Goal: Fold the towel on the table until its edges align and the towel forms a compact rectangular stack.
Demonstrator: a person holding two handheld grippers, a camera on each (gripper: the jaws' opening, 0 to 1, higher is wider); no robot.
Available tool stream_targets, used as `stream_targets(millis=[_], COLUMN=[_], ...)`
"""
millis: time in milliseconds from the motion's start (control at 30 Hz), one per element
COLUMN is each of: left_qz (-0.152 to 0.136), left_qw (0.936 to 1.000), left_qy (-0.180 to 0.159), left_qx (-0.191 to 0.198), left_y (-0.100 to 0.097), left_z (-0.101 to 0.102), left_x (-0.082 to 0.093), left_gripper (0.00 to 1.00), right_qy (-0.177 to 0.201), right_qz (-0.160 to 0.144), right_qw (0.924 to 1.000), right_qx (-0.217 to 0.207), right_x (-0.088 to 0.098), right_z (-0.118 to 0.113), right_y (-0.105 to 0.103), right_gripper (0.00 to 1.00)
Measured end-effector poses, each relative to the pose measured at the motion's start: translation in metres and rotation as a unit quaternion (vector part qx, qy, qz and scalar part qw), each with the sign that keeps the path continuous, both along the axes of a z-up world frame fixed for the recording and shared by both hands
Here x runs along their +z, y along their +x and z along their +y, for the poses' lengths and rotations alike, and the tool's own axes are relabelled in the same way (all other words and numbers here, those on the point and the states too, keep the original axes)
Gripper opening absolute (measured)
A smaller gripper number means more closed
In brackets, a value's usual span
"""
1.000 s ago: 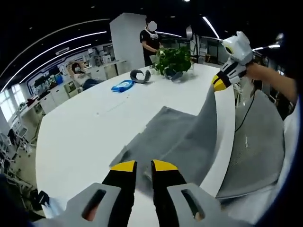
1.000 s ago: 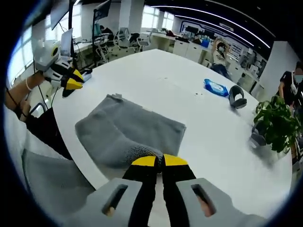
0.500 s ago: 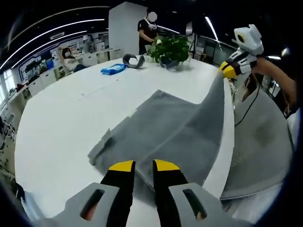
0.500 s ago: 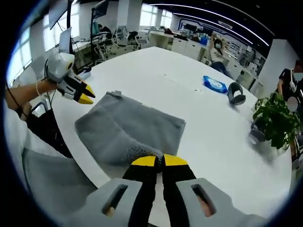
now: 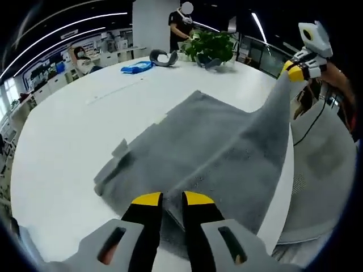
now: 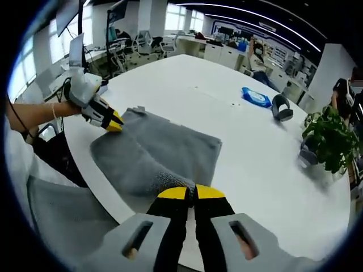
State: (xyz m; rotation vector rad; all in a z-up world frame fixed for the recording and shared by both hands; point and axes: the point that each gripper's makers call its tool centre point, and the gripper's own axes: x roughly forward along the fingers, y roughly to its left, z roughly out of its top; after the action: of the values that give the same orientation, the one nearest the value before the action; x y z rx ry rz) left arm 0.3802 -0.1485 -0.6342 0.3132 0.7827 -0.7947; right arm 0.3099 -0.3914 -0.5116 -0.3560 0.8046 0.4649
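A grey towel (image 5: 210, 141) lies spread on the white tabletop (image 5: 68, 130), near its edge. The right claw (image 6: 191, 192) is pinched tight on one corner, lifting it so the cloth rises in a peak toward that claw (image 5: 295, 71). The left claw (image 5: 166, 198) hovers low over the opposite corner with a narrow gap between its jaws; whether it touches the cloth is hard to tell. Farther along the tabletop sit a blue packet (image 6: 256, 97), a potted plant (image 6: 326, 141) and a grey curved object (image 6: 282, 108).
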Motion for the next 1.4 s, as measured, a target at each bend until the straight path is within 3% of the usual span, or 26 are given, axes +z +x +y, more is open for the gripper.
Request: stream_targets(millis=[200, 533, 733, 933, 1400], left_qz=[0.002, 0.003, -0.009, -0.041, -0.104], left_qw=[0.9997, 0.9998, 0.9996, 0.9982, 0.9924], left_qy=[0.023, 0.020, 0.011, 0.007, 0.042], left_qx=[-0.010, -0.003, 0.026, 0.044, 0.049], left_y=[-0.002, -0.011, -0.019, -0.032, -0.033], left_z=[0.000, 0.004, 0.011, 0.022, 0.042], left_x=[-0.008, -0.001, 0.015, 0.041, 0.088], left_gripper=[0.12, 0.04, 0.04, 0.04, 0.04], right_qy=[0.000, 0.001, -0.002, -0.003, -0.036], right_qz=[0.001, -0.001, -0.002, -0.003, -0.006], right_qw=[1.0000, 1.0000, 1.0000, 1.0000, 0.9990], right_qx=[-0.001, -0.003, -0.003, -0.004, 0.024], right_x=[0.000, -0.001, -0.002, -0.001, -0.006], right_z=[-0.001, 0.000, -0.002, -0.005, -0.010], right_y=[-0.001, 0.000, -0.001, -0.003, 0.016], right_gripper=[0.01, 0.01, 0.01, 0.01, 0.01])
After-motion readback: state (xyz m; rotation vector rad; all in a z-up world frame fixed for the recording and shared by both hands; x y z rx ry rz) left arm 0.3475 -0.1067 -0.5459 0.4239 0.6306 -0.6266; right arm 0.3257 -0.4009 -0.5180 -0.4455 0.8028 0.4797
